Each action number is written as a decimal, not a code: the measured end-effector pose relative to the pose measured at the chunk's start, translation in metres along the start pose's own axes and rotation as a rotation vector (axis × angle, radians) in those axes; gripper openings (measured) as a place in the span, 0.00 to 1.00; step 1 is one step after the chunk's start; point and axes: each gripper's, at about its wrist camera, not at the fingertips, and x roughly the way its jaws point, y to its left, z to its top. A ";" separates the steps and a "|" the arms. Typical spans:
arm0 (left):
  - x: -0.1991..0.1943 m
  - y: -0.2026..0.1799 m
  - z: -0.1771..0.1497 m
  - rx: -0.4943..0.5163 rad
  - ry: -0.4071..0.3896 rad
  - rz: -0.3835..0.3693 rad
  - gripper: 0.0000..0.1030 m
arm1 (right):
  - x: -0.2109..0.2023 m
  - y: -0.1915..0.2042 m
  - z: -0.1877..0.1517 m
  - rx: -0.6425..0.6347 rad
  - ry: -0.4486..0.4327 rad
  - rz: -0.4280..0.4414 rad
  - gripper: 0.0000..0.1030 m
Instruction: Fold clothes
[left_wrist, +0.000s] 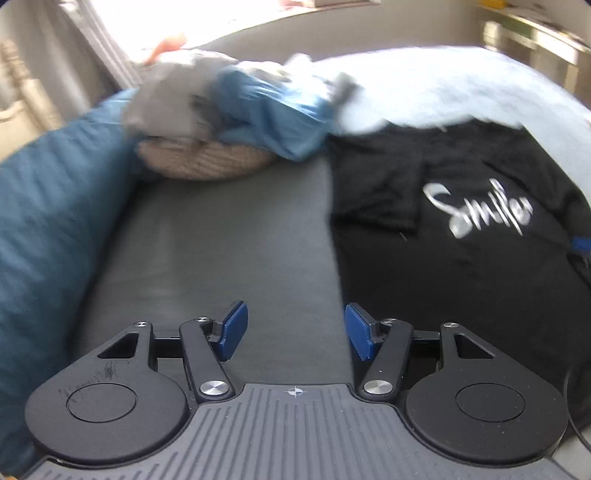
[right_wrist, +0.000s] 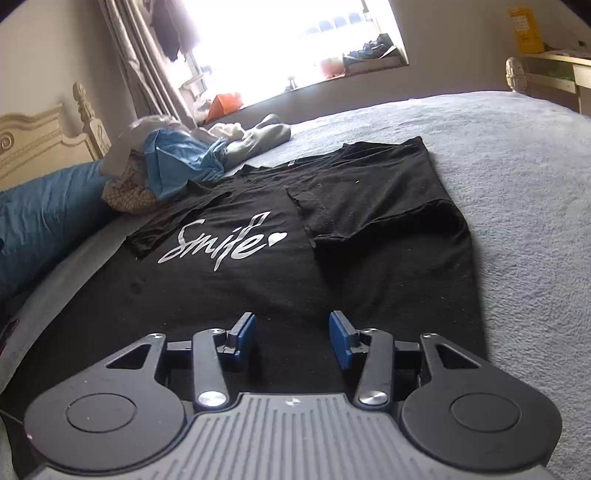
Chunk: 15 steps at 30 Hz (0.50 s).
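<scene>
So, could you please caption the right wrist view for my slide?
Open right gripper over a black "Smile" T-shirt spread on the bed.

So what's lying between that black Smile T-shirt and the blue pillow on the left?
Only a bare strip of grey sheet separates the black Smile T-shirt from the blue pillow, clearest in the left wrist view.

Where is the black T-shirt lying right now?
The black T-shirt lies flat on the bed, right of the clothes pile in both views, directly ahead of the right gripper.

Home bedroom: bed (right_wrist: 517, 166), headboard (right_wrist: 33, 136), curtained window (right_wrist: 288, 40).
</scene>
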 end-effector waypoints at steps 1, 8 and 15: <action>0.007 0.000 -0.007 -0.008 0.002 -0.034 0.57 | 0.000 0.003 0.004 -0.017 0.017 -0.005 0.46; 0.023 -0.005 -0.072 -0.010 0.100 -0.349 0.57 | -0.042 0.027 0.026 0.104 0.109 0.089 0.46; 0.027 -0.001 -0.136 -0.099 0.157 -0.486 0.53 | -0.084 0.046 -0.012 0.188 0.262 0.149 0.46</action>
